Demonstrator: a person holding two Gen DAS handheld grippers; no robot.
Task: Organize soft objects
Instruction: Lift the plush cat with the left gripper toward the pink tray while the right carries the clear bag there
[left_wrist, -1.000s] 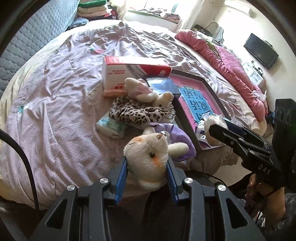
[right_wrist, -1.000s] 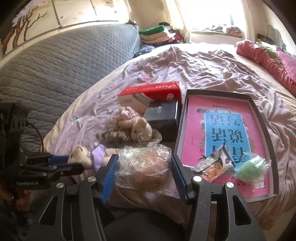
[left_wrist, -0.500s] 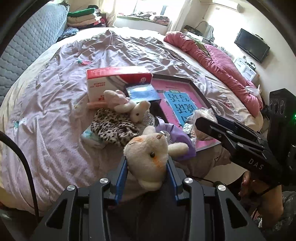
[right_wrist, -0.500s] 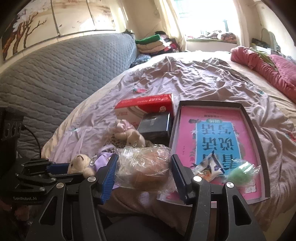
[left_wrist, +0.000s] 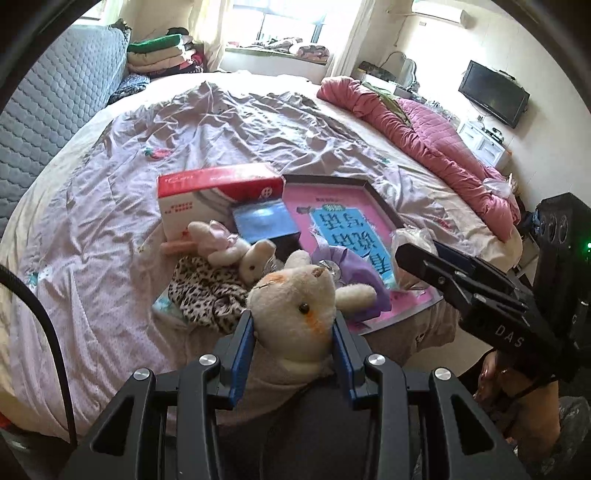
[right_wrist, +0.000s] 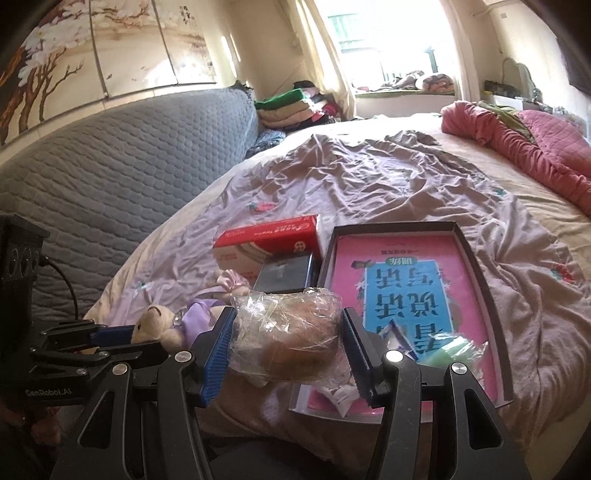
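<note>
So both tongs have something soft in them, held up over the near edge of the bed (left_wrist: 110, 229). The left tongs (left_wrist: 293, 332) are closed partway around a cream teddy bear (left_wrist: 295, 306), blue pads pressing on both sides of its head, and the bear's purple dress (left_wrist: 354, 273) hangs out toward the far side. The right tongs (right_wrist: 288, 347) are a bit wider apart and squeezing a brown fluffy thing wrapped in crinkly clear plastic (right_wrist: 291, 332); can't really tell what it is under the wrap.

Rest of the pile is on the wrinkled lilac sheet: a red and white box (left_wrist: 218, 192), a small dark box (left_wrist: 264, 221) just in front of it, a little bunny toy (left_wrist: 236, 247) lying on a leopard print cloth (left_wrist: 207, 288). Right beside them is a shallow dark tray (right_wrist: 476, 266) with a pink and blue book cover in it. In the right wrist view a green puff in plastic (right_wrist: 450, 347) and a small packet (right_wrist: 399, 339) sit at the near end of the tray, partly hidden behind the tongs.

A pink quilt (left_wrist: 424, 144) is bunched along the far right side of the bed.
</note>
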